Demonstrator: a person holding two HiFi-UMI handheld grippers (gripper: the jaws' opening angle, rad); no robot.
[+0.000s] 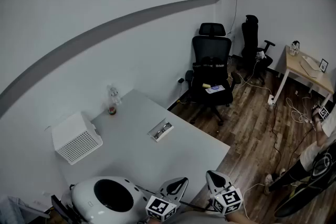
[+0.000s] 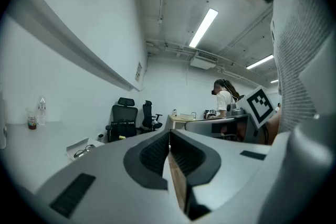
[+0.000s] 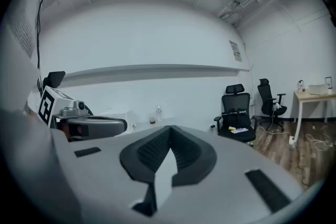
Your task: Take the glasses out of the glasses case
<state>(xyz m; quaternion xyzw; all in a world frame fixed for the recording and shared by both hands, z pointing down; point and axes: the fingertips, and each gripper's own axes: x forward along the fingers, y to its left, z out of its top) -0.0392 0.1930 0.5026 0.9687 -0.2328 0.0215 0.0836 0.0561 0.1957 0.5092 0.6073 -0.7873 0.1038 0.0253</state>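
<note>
Open white rectangular glasses case (image 1: 161, 130), glasses (image 2: 81, 152) inside, lies on pale grey table (image 1: 189, 157). The left gripper (image 1: 180, 182) and right gripper (image 1: 212, 174) are closed, empty.

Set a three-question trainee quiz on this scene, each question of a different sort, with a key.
1. True or false: the glasses case on the table lies open.
2. Which one holds something? A: the left gripper. B: the right gripper. C: neither.
3. What stands next to the bottle at the table's far edge?

Key: 1 true. 2 C, both have their jaws together on nothing. 3 a small cup with a dark drink.
</note>
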